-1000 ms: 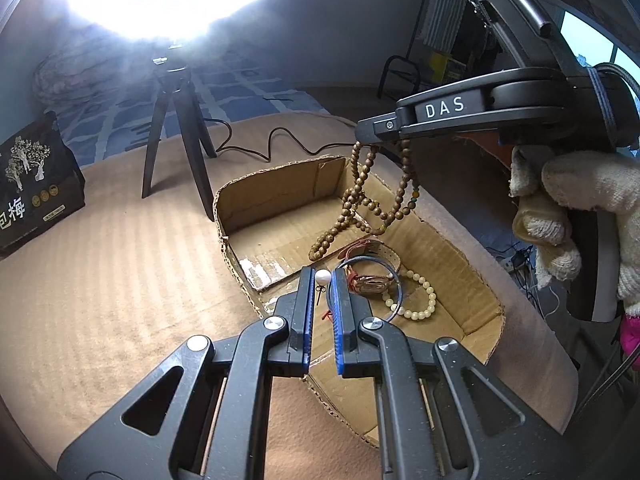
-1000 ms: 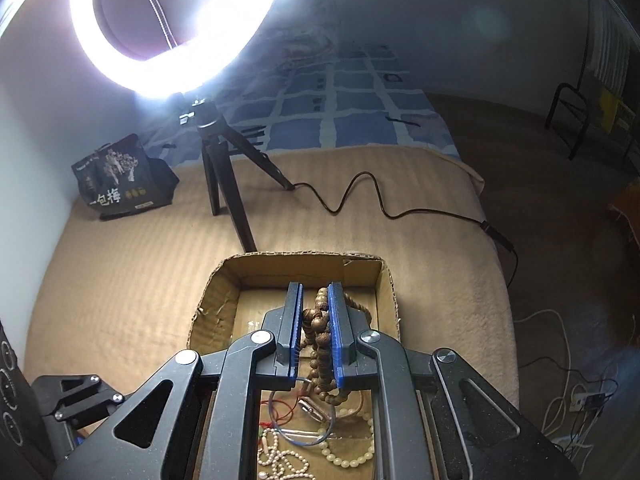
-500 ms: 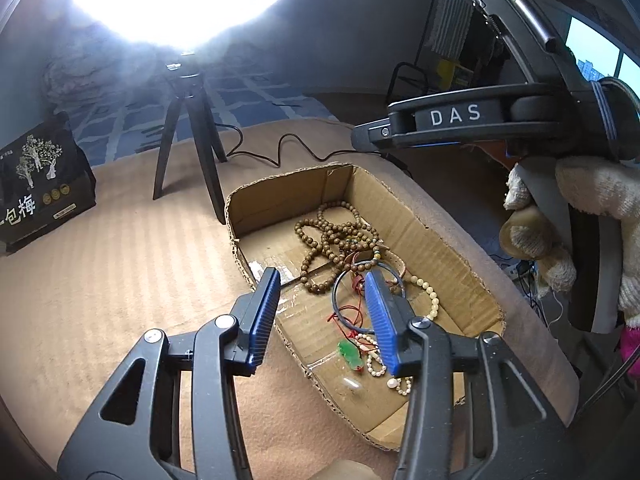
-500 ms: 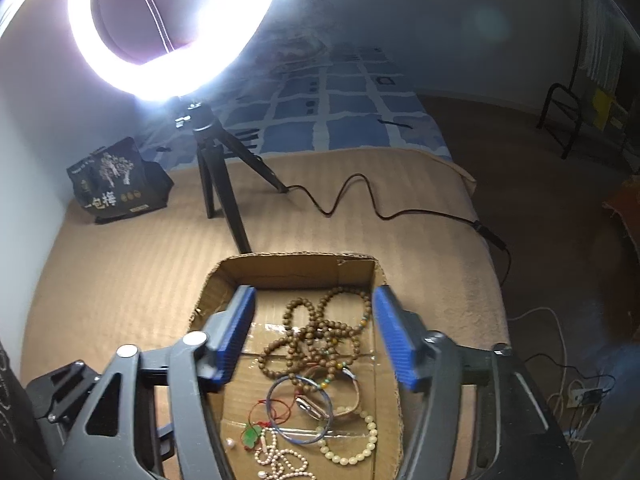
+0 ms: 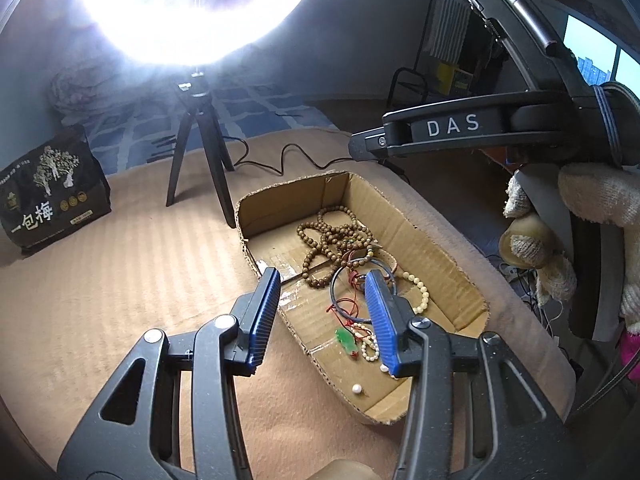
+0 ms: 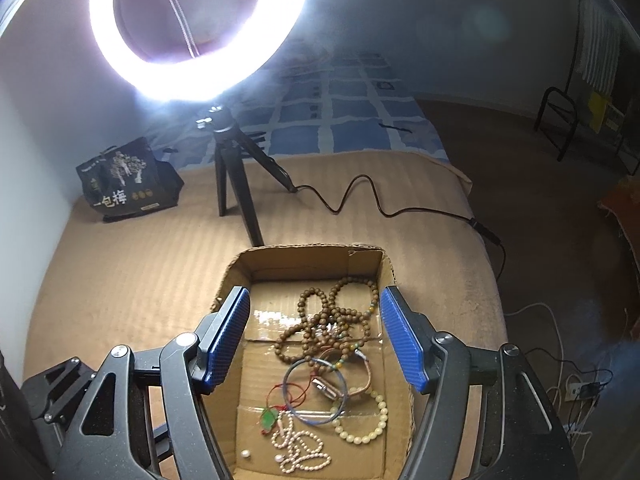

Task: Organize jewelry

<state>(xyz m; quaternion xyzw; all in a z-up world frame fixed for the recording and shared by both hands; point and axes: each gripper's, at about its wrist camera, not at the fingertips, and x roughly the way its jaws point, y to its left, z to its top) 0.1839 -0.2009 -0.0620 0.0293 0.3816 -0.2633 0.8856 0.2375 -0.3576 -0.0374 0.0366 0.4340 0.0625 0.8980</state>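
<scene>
Both spread wide and holding nothing, left gripper (image 5: pixel 320 316) and right gripper (image 6: pixel 314 336) above the cardboard box (image 6: pixel 304 254) where wooden beads (image 6: pixel 332 320), bangle (image 6: pixel 314 386) and pearl (image 6: pixel 246 455) lie: best lifted straight up, clear of strands.

- The cardboard box (image 6: pixel 236 276) is open on top and lies flat on the bed.
- The brown wooden bead string (image 6: pixel 332 324) lies coiled in its far part.
- A blue bangle (image 6: pixel 314 386), a green pendant (image 6: pixel 269 418), a pale bead bracelet (image 6: pixel 366 420) and small white pearls (image 6: pixel 300 454) lie nearer.
</scene>
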